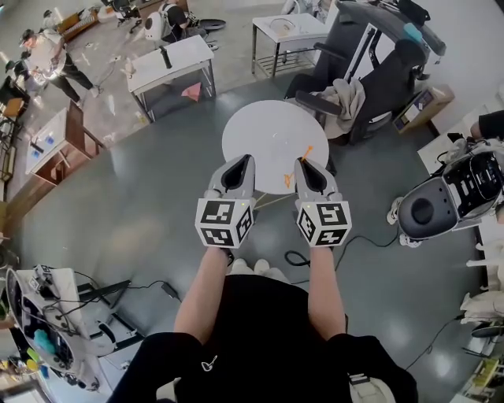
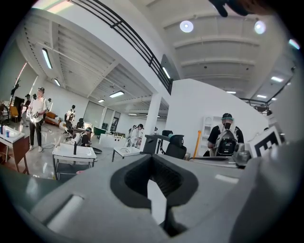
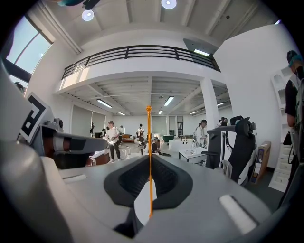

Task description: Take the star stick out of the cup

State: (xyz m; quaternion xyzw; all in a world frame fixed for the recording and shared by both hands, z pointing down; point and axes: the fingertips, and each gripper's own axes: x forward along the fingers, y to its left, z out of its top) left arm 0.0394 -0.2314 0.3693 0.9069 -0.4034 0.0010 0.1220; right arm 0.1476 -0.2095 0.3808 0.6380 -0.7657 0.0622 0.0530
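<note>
Left tool [image 2: 152, 161] closed (nothing held), white table [image 2: 73, 153] beyond.

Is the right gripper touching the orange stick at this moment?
Touching. The right gripper view shows the right gripper with its jaws closed on the orange stick, which rises straight up from between them.

Bright, even light falls from ceiling lamps [image 3: 168, 4], every view sharp but strongly fisheye-bent toward dark corners.

orange star stick [image 3: 149, 142] (white table [image 1: 250, 143])
</note>
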